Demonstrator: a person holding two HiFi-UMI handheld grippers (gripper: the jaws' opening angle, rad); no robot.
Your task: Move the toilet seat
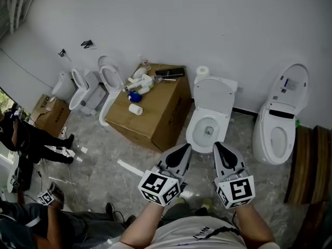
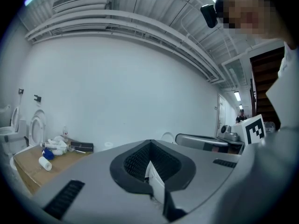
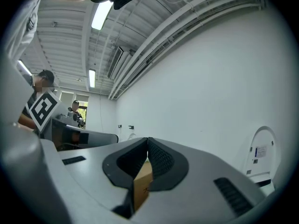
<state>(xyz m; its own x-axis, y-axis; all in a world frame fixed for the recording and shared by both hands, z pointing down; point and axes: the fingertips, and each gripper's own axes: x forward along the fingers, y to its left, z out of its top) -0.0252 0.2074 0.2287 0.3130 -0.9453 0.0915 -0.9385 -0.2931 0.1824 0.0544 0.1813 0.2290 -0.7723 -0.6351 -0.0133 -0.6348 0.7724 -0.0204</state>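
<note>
Our grey left gripper and grey right gripper are both pressed together and empty, just before the white oval toilet seat. We fear closed tips may slip on its smooth plastic and let it slam.

From my left tool and right tool, the way forward to the front rim of the middle toilet is open. On its left the cardboard box stands just beside the bowl, leaving me only a narrow slot. On its right a wider strip of floor separates it from the next toilet. Its raised lid stands close before the wall.
</note>
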